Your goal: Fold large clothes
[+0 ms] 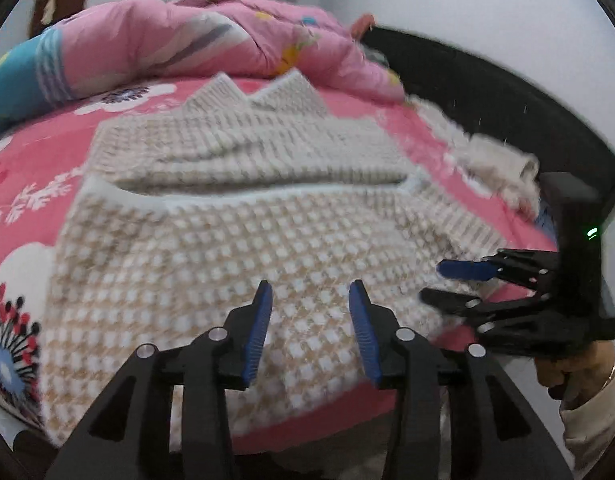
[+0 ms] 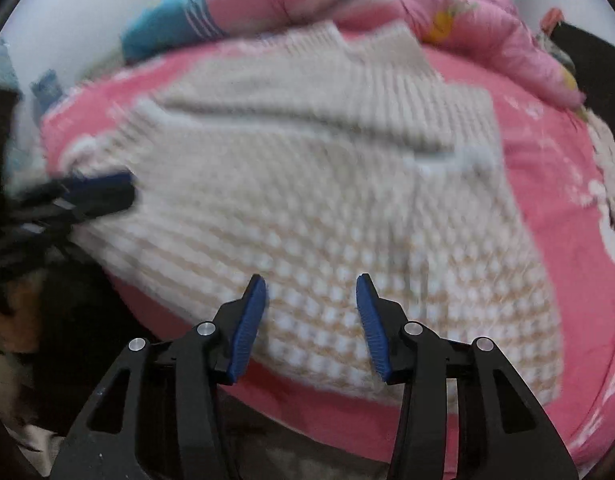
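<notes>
Left claw: our left gripper (image 1: 310, 330) sits with its blue pads parted and nothing between them, hanging just over the near hem of the sweater (image 1: 235, 248).
Right claw: same deal, right gripper (image 2: 311, 322) is partly spread and empty, tilted down at the sweater's lower edge. From the left camera we see it (image 1: 459, 284) off at the right side of the knit, near the edge.
Where the sweater is: cream-and-tan knit spread on the pink floral bedsheet (image 1: 31, 200), collar pointing away from us, one fuzzy sleeve (image 1: 495, 160) flung out to the right.
Step we're on: looks like we're between folds, lining up a fresh grab.
Next move: we'd guess each claw needs to pinch an edge or corner cleanly, then carry it across.
Hand pose: both angled down; a hand (image 1: 579, 372) and pale cuff show at the right grip.
Background: pink quilt (image 1: 211, 36) bunched behind.
</notes>
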A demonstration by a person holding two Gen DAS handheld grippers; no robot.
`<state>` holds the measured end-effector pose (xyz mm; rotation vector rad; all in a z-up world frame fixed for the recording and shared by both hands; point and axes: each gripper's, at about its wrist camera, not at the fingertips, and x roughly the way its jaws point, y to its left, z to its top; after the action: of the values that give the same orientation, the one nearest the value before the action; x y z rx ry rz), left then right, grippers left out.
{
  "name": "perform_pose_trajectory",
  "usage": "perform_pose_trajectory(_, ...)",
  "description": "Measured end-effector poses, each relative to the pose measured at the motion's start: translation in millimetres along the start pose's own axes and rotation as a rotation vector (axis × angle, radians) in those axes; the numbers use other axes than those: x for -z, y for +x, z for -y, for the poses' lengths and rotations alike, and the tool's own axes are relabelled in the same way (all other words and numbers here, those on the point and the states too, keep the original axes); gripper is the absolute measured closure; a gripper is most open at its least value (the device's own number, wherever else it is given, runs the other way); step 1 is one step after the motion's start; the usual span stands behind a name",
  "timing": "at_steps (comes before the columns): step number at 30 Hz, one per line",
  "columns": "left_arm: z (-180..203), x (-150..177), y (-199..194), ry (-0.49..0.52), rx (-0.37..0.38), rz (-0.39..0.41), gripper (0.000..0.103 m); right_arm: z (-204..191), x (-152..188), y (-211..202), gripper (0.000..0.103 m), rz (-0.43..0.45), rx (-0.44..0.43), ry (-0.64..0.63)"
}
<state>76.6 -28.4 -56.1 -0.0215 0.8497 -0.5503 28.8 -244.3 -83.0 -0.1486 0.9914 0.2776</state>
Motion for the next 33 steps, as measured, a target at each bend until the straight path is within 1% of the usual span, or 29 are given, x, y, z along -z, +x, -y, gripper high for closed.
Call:
perform_pose_trajectory(1, 1, 2, 15, 0.005, -0.026, -0.046, 0.063, 1, 2, 4, 0.057, 0.010, 0.000, -0.002)
perform_pose_trajectory(2, 0, 5, 29, 0.010, -0.049, -0.078, 0.061, 0, 0, 2, 0.057, 0.006, 0.004, -0.009)
perform_pose_trajectory(3, -1, 8, 32, 0.011, -0.046, -0.053, 0.060, 0, -4, -5, 0.057, -0.003, 0.011, -0.010)
perform_pose_trajectory(5, -5, 5, 25, -0.008, -0.032, -0.055, 0.060, 1, -8, -20, 0.058, -0.002, 0.006, 0.001)
perform_pose_trajectory(6, -3, -1, 17, -0.012, -0.039, -0.056, 0.060, 2, -11, -31, 0.058, 0.022, 0.019, -0.005)
perform_pose_trajectory(7, -3, 0, 7, 0.002, -0.046, -0.038, 0.060, 2, -14, -39, 0.058, 0.047, 0.041, -0.016)
perform_pose_trajectory(8, 1, -1, -3, 0.036, -0.048, 0.002, 0.058, 3, -16, -41, 0.058, 0.060, 0.052, -0.020)
perform_pose_trajectory(9, 5, -2, -9, 0.065, -0.040, 0.027, 0.050, 5, -18, -40, 0.058, 0.069, 0.054, -0.019)
perform_pose_trajectory(10, 9, -2, -8, 0.088, -0.036, 0.030, 0.045, 7, -18, -31, 0.058, 0.050, 0.045, -0.012)
perform_pose_trajectory(11, 13, 0, 1, 0.112, -0.061, -0.006, 0.036, 9, -15, -18, 0.058, 0.019, 0.048, -0.010)
perform_pose_trajectory(12, 15, 2, 14, 0.123, -0.087, -0.050, 0.033, 11, -9, 0, 0.057, -0.012, 0.046, -0.010)
perform_pose_trajectory(13, 12, 7, 28, 0.117, -0.094, -0.089, 0.032, 13, -7, 10, 0.057, -0.012, 0.039, -0.008)
perform_pose_trajectory(15, 6, 11, 27, 0.078, -0.064, -0.056, 0.030, 16, -11, 5, 0.057, -0.012, 0.023, -0.001)
perform_pose_trajectory(17, 2, 3, 17, 0.025, -0.042, -0.057, 0.030, 22, -21, -15, 0.057, -0.012, -0.006, 0.032)
perform_pose_trajectory(18, 1, -1, 11, 0.011, -0.043, -0.048, 0.030, 24, -26, -24, 0.057, 0.012, -0.018, 0.037)
perform_pose_trajectory(19, -1, -4, 4, 0.012, -0.047, -0.023, 0.030, 26, -34, -35, 0.055, 0.058, -0.029, 0.041)
perform_pose_trajectory(20, -3, -9, -5, 0.018, -0.050, 0.021, 0.030, 31, -41, -39, 0.047, 0.086, -0.021, 0.047)
perform_pose_trajectory(21, -6, -13, -8, 0.017, -0.064, 0.043, 0.027, 34, -48, -38, 0.040, 0.111, -0.003, 0.056)
perform_pose_trajectory(22, -10, -18, -6, 0.009, -0.087, 0.045, 0.024, 38, -51, -36, 0.038, 0.117, 0.010, 0.062)
perform_pose_trajectory(23, -22, -22, 0, -0.020, -0.143, 0.029, 0.021, 43, -54, -25, 0.038, 0.107, 0.021, 0.074)
perform_pose_trajectory(25, -44, -22, 18, -0.096, -0.218, -0.037, 0.018, 54, -54, 15, 0.037, 0.019, 0.010, 0.116)
perform_pose_trajectory(26, -58, -19, 28, -0.139, -0.226, -0.076, 0.017, 61, -50, 30, 0.036, -0.001, -0.016, 0.139)
perform_pose_trajectory(27, -69, -14, 31, -0.158, -0.176, -0.051, 0.015, 63, -50, 35, 0.035, 0.012, -0.030, 0.143)
perform_pose_trajectory(28, -68, -12, 28, -0.134, -0.175, -0.029, 0.015, 63, -53, 30, 0.035, 0.011, -0.030, 0.131)
perform_pose_trajectory(30, -60, -13, 22, -0.086, -0.208, -0.041, 0.015, 65, -60, 13, 0.035, 0.005, -0.023, 0.148)
perform_pose_trajectory(31, -58, -15, 16, -0.090, -0.212, -0.041, 0.015, 67, -62, 7, 0.035, 0.016, -0.027, 0.156)
perform_pose_trajectory(33, -59, -20, -1, -0.119, -0.173, 0.020, 0.014, 71, -68, -11, 0.034, 0.068, -0.044, 0.163)
